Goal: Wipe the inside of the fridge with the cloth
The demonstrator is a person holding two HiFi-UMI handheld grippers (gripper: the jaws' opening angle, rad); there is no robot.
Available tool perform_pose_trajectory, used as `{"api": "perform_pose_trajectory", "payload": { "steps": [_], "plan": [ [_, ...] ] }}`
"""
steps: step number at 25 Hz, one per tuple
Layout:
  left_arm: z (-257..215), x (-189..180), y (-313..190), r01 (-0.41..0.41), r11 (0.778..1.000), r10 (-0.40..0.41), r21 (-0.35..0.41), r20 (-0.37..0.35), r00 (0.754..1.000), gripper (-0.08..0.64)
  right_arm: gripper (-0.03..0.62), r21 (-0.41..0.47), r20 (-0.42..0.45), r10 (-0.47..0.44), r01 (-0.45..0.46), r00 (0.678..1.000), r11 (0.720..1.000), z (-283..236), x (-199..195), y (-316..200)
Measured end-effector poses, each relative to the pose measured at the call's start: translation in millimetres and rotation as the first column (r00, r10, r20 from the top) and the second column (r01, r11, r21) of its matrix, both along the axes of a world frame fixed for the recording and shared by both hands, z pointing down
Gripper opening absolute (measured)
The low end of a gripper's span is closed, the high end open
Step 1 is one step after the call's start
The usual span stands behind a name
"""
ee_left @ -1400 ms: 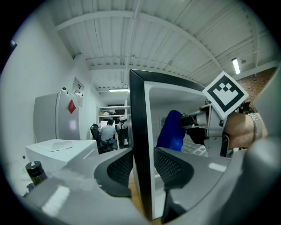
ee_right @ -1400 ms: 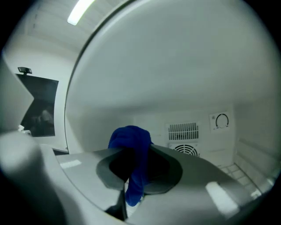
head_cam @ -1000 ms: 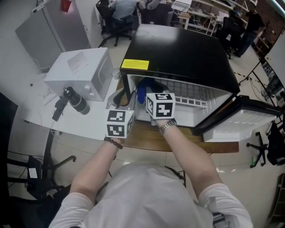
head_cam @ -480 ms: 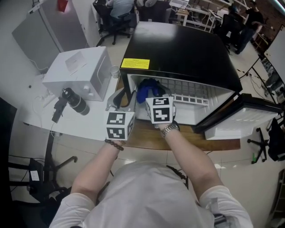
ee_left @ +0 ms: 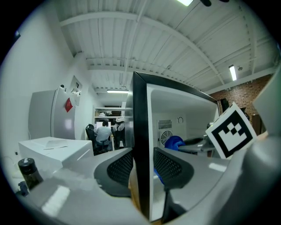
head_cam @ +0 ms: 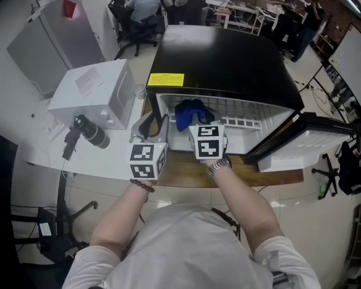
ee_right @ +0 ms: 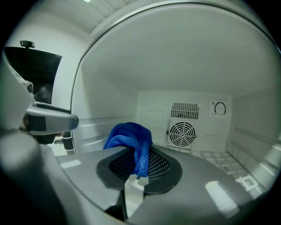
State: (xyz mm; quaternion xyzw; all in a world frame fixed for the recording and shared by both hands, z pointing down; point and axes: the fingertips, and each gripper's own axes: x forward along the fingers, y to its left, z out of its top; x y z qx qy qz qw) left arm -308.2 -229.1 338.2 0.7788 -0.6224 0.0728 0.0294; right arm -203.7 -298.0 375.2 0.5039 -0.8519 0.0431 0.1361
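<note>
The black mini fridge (head_cam: 225,56) stands open with its white inside showing. My right gripper (head_cam: 196,121) reaches into the left part of the opening. It is shut on the bunched blue cloth (head_cam: 189,112), which hangs out between its pads (ee_right: 160,167) in the right gripper view (ee_right: 131,138). The rear wall with a round fan grille (ee_right: 182,132) lies beyond. My left gripper (head_cam: 151,123) sits at the fridge's left front edge. Its jaws straddle and press the black-edged side wall (ee_left: 140,132). The cloth (ee_left: 173,143) shows past that wall.
The fridge door (head_cam: 307,148) hangs open at the right. A wire shelf (head_cam: 242,115) runs across the inside. A white box-shaped appliance (head_cam: 93,93) and a black cylinder on a stand (head_cam: 90,132) stand to the left. People sit at desks (head_cam: 135,11) behind.
My right gripper has shifted a little and rolled with the cloth inside the fridge, so more of the cloth shows. The left gripper has stayed on the side wall.
</note>
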Motion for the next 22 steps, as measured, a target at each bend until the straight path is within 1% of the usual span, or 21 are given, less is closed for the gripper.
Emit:
{"api": "perform_pose_trajectory", "payload": {
  "steps": [4, 11, 22],
  "plan": [
    [-1.2, 0.4, 0.0, -0.009, 1.000, 0.009, 0.010, -0.011, 1.000, 0.141, 0.044, 0.004, 0.000, 0.035, -0.035, 0.999, 0.999, 1.1, 13.7, -0.8],
    [-0.8, 0.4, 0.7, -0.016, 1.000, 0.016, 0.006, -0.018, 1.000, 0.141, 0.044, -0.005, -0.007, 0.080, -0.080, 0.997, 0.997, 7.4, 36.4, -0.1],
    [-0.5, 0.1, 3.4, 0.008, 1.000, -0.008, 0.004, -0.018, 1.000, 0.141, 0.044, -0.006, -0.004, 0.152, -0.152, 0.988, 0.988, 8.2, 84.1, -1.7]
  ]
}}
